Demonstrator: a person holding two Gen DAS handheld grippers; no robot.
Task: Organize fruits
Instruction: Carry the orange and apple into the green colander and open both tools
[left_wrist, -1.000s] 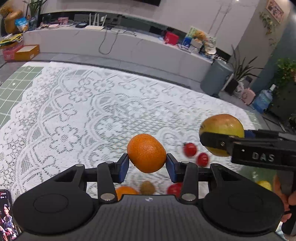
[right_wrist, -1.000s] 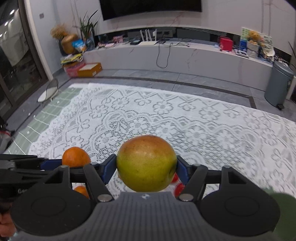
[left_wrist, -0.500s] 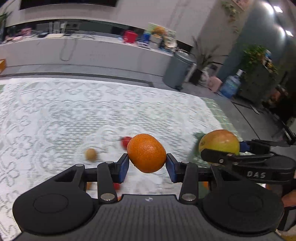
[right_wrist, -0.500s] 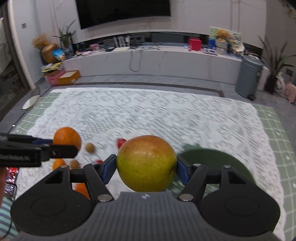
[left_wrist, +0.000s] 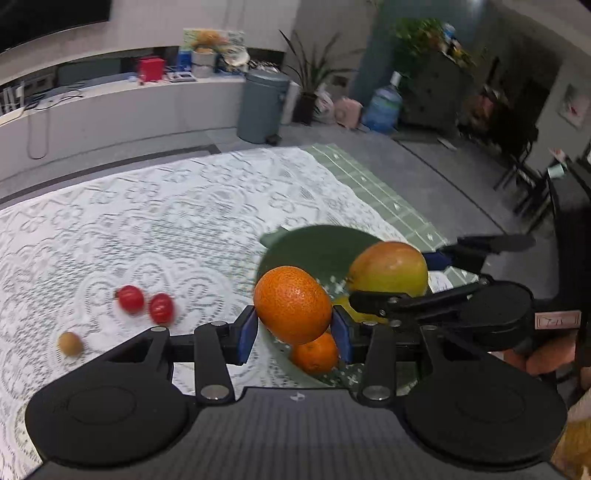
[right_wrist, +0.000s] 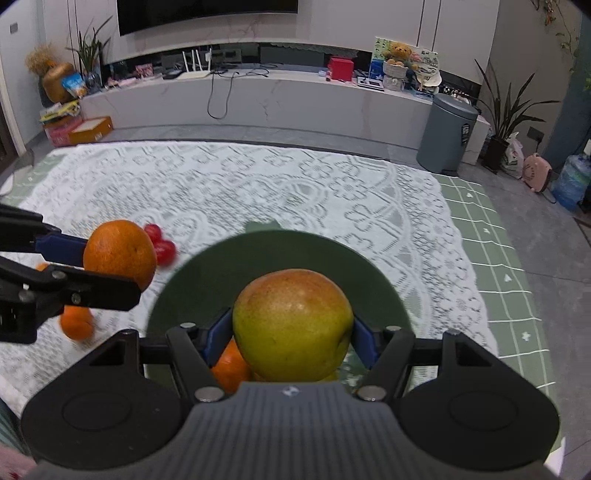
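At the frame's left the left gripper (right_wrist: 110, 269) clamps an orange (right_wrist: 119, 253); at centre the right gripper (right_wrist: 291, 334) pinches a mango (right_wrist: 291, 325) above the green plate (right_wrist: 325, 254). Dropped from height, either could roll off — another orange (right_wrist: 231, 367) crowds the plate.

an orange (left_wrist: 292, 303) hangs clamped over the rim of the dark green plate (right_wrist: 280, 251); a yellow-red mango (right_wrist: 291, 325) is held above its middle. another orange (left_wrist: 314, 356) lies on the plate.
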